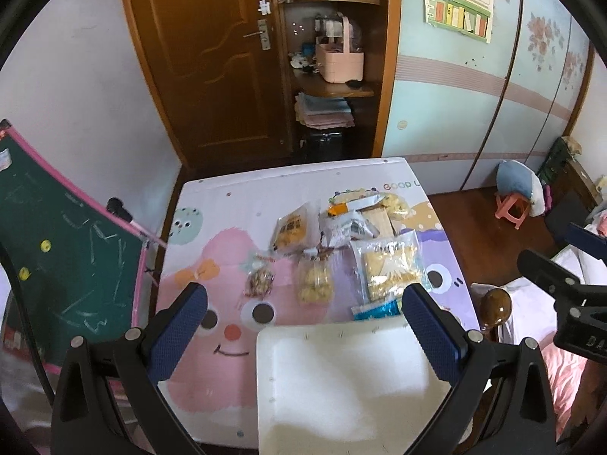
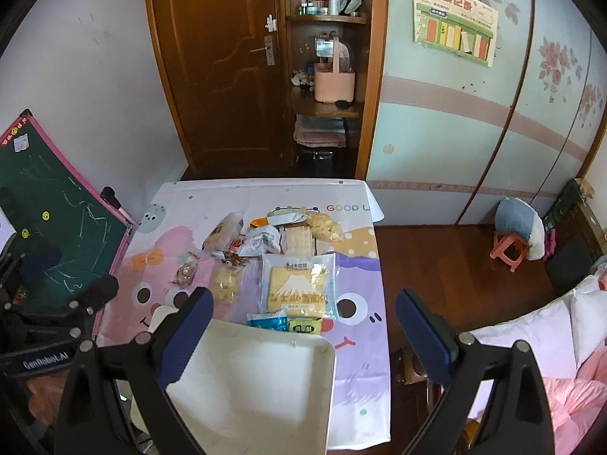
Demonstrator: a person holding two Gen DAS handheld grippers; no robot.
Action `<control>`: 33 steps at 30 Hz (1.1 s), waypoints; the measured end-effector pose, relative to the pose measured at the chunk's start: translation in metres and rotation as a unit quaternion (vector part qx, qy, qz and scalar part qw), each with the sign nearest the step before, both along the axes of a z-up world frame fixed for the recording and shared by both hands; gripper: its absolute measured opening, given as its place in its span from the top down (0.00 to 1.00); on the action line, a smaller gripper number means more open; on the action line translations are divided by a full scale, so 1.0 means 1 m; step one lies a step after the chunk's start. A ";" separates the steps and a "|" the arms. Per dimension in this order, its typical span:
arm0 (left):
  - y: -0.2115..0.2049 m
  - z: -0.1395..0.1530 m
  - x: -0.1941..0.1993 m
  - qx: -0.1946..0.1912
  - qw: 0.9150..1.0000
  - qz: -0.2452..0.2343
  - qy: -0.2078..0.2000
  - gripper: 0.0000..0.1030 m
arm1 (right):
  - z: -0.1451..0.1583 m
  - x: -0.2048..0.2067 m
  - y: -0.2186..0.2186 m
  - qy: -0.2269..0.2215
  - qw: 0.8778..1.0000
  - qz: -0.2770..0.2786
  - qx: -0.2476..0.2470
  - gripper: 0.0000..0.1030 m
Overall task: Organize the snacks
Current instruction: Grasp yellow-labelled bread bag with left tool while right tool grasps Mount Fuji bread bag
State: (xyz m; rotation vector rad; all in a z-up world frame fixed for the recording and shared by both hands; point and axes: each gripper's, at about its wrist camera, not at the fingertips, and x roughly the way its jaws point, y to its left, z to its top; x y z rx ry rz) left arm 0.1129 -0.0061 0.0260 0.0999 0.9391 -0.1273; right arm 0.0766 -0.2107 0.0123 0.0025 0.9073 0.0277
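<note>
Blue-padded and spread wide, holding nothing, the left gripper and right gripper hover over the white tray, beyond which light, crinkly, slippery snack packets lie scattered on the tabletop, probably best pinched at a sealed edge.

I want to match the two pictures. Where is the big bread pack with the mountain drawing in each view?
Left wrist view: the bread pack lies right of centre on the table, just beyond the white tray.
Right wrist view: the bread pack lies near the centre, again just beyond the white tray.
Shared landmark: the pink basket on the shelf.
</note>
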 end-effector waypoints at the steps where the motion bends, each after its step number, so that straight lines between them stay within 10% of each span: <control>1: 0.000 -0.003 0.007 -0.001 1.000 0.000 0.002 0.01 | -0.005 0.007 -0.002 0.003 1.000 -0.001 -0.004 0.06; 18: 0.003 -0.152 0.201 0.029 0.991 0.009 0.130 0.01 | -0.160 0.143 -0.030 0.131 0.991 0.025 0.018 0.10; 33: -0.020 -0.260 0.276 0.018 0.973 0.012 0.232 0.01 | -0.276 0.191 -0.043 0.225 0.968 0.056 0.096 0.11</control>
